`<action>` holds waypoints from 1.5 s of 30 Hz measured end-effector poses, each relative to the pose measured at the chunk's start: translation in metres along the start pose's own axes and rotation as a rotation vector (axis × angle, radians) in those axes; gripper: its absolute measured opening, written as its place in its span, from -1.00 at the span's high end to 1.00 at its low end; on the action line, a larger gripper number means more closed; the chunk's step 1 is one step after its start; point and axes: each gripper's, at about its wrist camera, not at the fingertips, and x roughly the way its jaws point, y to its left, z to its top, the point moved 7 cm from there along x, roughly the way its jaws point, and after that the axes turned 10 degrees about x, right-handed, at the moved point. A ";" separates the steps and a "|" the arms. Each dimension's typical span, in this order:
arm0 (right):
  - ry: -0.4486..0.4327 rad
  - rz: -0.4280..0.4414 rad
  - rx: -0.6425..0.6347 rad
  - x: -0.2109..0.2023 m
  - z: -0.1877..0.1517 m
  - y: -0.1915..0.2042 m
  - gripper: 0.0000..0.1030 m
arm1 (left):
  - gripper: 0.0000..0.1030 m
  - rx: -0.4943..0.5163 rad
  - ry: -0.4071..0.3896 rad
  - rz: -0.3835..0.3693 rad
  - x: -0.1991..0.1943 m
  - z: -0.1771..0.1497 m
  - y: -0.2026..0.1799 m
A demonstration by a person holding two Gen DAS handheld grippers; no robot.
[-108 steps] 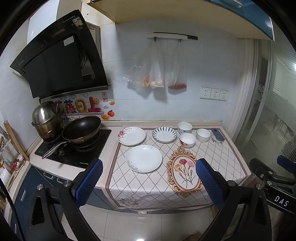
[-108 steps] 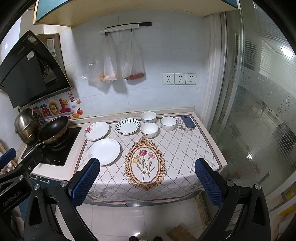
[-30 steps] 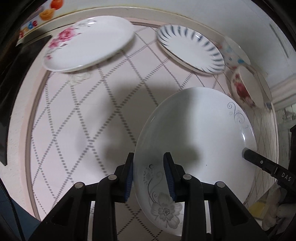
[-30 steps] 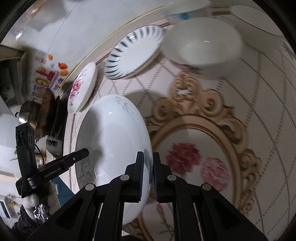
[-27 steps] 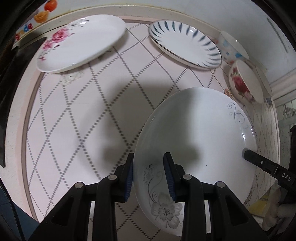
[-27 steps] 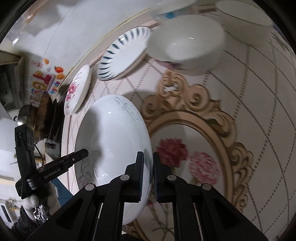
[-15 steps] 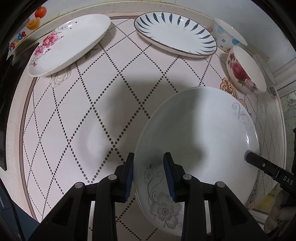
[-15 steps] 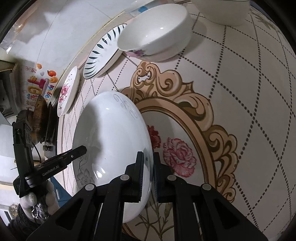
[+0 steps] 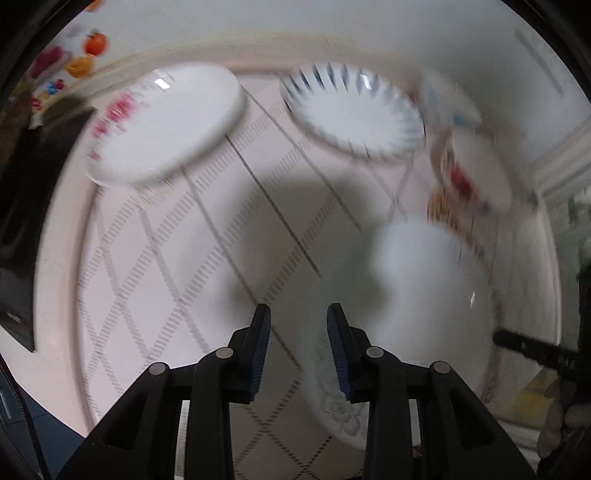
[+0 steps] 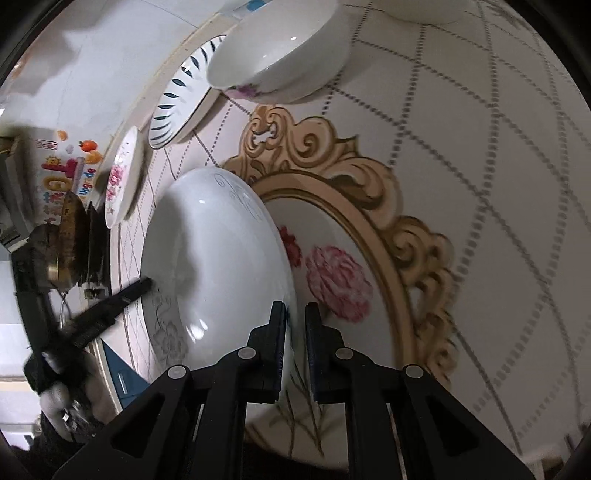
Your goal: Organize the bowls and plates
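A large white plate with a grey flower print lies low over the patterned cloth, partly across the gold oval motif. My left gripper is at the plate's left rim with its jaws opening. The rim sits in the gap, clear of the left pad. My right gripper straddles the plate's right rim, jaws opening, and a sliver of gap shows beside the rim. A left finger shows at the plate's far edge.
At the back stand a pink-flower plate, a blue-striped plate, a rose bowl and a blue-marked bowl. A plain white bowl sits far right. The stove with a wok is on the left.
Both pairs of jaws have widened around the white plate's rim. The plate has shifted right onto the oval motif. The left view has risen and is now blurred.
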 end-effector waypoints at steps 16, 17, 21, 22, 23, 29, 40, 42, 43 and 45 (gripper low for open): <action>-0.021 0.179 -0.103 0.080 0.105 0.273 -0.14 | 0.25 -0.282 -0.054 0.109 0.023 0.090 0.236; -0.012 0.172 -0.100 0.092 0.113 0.280 -0.14 | 0.25 -0.292 -0.047 0.106 0.029 0.095 0.244; 0.017 0.139 -0.106 0.141 0.155 0.320 -0.03 | 0.25 -0.305 -0.009 0.073 0.051 0.107 0.266; 0.017 0.130 -0.106 0.148 0.161 0.323 0.00 | 0.25 -0.301 -0.002 0.060 0.055 0.109 0.267; 0.014 0.117 -0.107 0.155 0.168 0.326 0.08 | 0.25 -0.296 0.001 0.053 0.059 0.110 0.271; 0.018 0.084 -0.083 0.184 0.192 0.324 0.77 | 0.48 -0.270 -0.028 0.041 0.070 0.116 0.269; 0.008 0.090 -0.105 0.175 0.184 0.316 0.79 | 0.55 -0.253 -0.055 0.045 0.054 0.112 0.257; 0.013 0.095 -0.101 0.167 0.182 0.313 0.79 | 0.55 -0.248 -0.063 0.037 0.043 0.107 0.251; 0.018 0.096 -0.098 0.164 0.181 0.311 0.79 | 0.55 -0.243 -0.069 0.034 0.037 0.106 0.246; 0.022 0.104 -0.095 0.150 0.176 0.307 0.78 | 0.55 -0.233 -0.077 0.030 0.025 0.104 0.238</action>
